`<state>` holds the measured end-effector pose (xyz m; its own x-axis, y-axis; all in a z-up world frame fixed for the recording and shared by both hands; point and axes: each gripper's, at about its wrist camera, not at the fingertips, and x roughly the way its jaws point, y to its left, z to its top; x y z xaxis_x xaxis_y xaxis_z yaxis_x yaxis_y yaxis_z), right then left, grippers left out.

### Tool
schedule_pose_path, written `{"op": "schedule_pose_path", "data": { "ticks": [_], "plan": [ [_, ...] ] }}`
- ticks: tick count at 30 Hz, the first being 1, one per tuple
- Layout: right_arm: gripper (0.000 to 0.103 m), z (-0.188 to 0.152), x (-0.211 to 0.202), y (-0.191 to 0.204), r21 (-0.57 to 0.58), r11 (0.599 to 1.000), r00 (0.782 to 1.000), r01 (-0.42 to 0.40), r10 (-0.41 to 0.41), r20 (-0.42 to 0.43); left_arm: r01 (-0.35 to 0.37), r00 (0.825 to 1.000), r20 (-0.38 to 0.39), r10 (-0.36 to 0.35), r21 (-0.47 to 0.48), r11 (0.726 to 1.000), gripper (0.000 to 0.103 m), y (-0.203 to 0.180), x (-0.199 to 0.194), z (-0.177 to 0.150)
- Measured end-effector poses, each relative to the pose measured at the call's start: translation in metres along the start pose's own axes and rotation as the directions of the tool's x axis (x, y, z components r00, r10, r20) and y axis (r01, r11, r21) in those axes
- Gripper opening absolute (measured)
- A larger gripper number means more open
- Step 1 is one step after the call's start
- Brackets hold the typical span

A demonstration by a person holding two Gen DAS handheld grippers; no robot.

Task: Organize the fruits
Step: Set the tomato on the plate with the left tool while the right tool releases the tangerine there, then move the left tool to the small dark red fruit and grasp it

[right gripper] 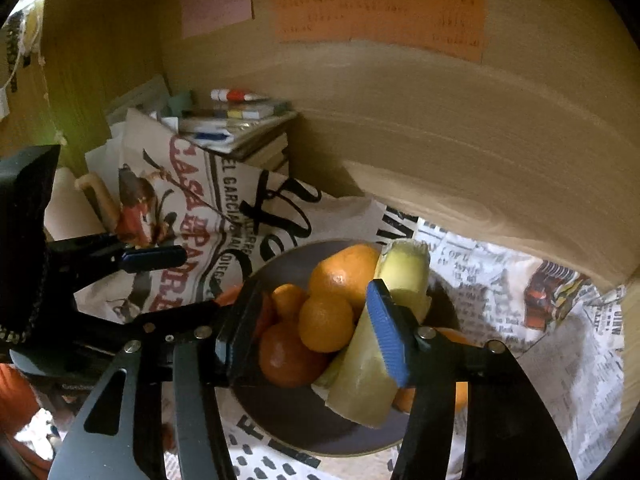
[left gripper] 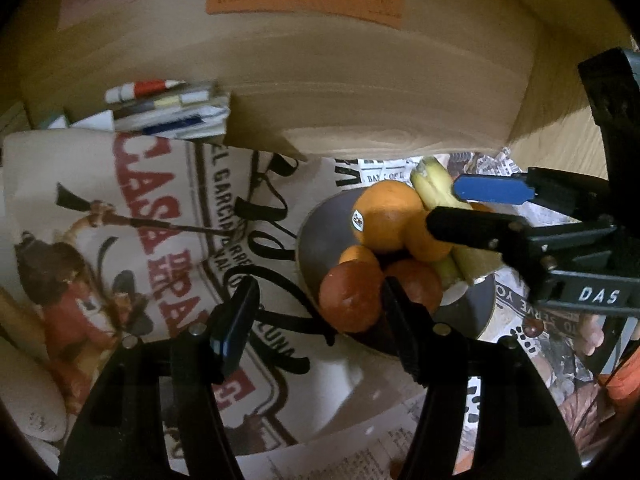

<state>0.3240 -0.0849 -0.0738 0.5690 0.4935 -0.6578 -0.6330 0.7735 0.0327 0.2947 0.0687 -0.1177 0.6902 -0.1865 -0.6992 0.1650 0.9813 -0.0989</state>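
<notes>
A dark round plate (left gripper: pixel 320 240) (right gripper: pixel 304 420) holds a large orange (left gripper: pixel 386 216) (right gripper: pixel 342 276), smaller oranges (right gripper: pixel 326 322), reddish round fruits (left gripper: pixel 350 296) (right gripper: pixel 286 356) and bananas (left gripper: pixel 434 192) (right gripper: pixel 364 376). My left gripper (left gripper: pixel 316 316) is open just left of the plate, its right finger beside the reddish fruits. My right gripper (right gripper: pixel 316 332) is open over the plate, its fingers either side of the oranges, the blue pad (right gripper: pixel 386 332) against the bananas. It also shows in the left wrist view (left gripper: pixel 460 208).
A printed cloth bag (left gripper: pixel 140 220) (right gripper: pixel 192 216) lies left of the plate on newspaper-print covering (right gripper: pixel 500 300). A stack of books and papers (left gripper: pixel 172 112) (right gripper: pixel 236 120) stands behind. A wooden wall (left gripper: pixel 360 92) with paper notes (right gripper: pixel 380 16) closes the back.
</notes>
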Motion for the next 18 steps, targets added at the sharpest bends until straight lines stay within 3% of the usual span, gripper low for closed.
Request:
{"op": "schedule_pose_path", "data": {
  "ticks": [9,18],
  "plan": [
    [0.051,-0.013,-0.048,-0.005,0.017,0.999,0.996,0.05,-0.051,0.069,-0.008,0.998,0.057,0.009,-0.02,1.0,0.062,-0.004,-0.036,-0.001],
    [0.052,-0.053,-0.084,-0.026,0.078,0.99,0.991,0.119,-0.123,0.055,-0.02,0.995,0.093,0.02,-0.005,1.0,0.065,-0.022,-0.067,-0.016]
  ]
}}
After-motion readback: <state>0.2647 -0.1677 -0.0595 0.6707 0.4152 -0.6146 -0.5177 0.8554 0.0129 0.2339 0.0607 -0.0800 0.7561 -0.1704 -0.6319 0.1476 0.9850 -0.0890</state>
